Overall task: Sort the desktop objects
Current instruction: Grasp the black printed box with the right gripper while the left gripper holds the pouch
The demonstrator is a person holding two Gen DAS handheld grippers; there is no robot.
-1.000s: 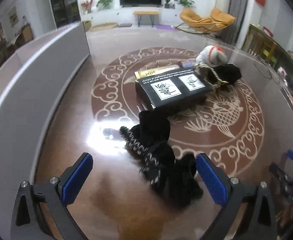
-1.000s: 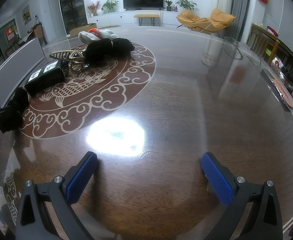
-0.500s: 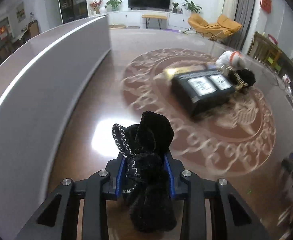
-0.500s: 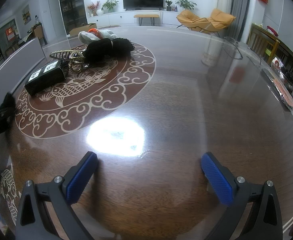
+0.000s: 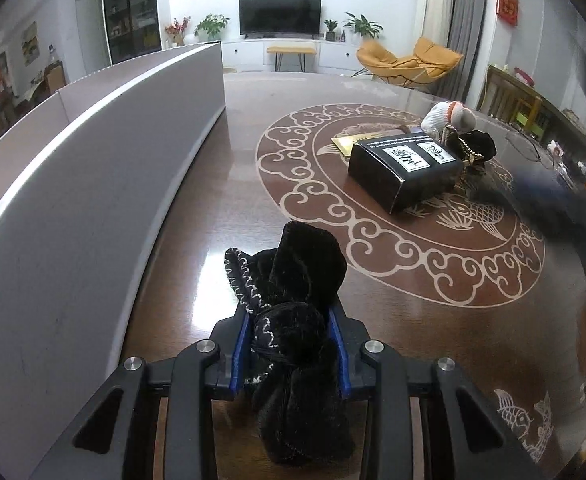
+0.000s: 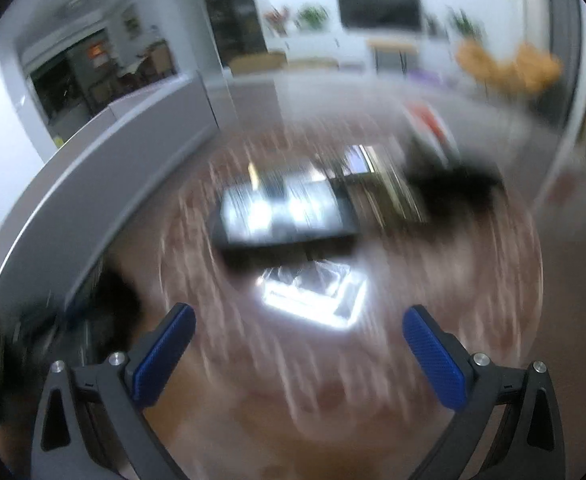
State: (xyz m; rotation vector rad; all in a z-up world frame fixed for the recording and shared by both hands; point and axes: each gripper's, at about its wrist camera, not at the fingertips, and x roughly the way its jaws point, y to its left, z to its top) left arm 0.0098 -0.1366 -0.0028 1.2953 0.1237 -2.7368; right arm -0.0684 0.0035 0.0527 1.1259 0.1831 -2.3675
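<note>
Left claw holds the black glove; right claw heads for the box

Left wrist view: the left claw point(image 5: 291, 344) is clamped on the black glove point(image 5: 293, 320), its long axis running forward along the fingers, above the worktop point(image 5: 213, 208); the black box point(image 5: 405, 172) lies ahead and to the right. Right wrist view, badly blurred: the right claw point(image 6: 299, 346) gapes wide and empty, the box dead ahead, so this arm seems better lined up on it

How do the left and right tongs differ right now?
The left tongs are shut on the black knit glove; the right tongs are open and hold nothing. The left view is sharp, while the right view is smeared by motion blur. Both have blue pads on dark arms and are above the brown table.
</note>
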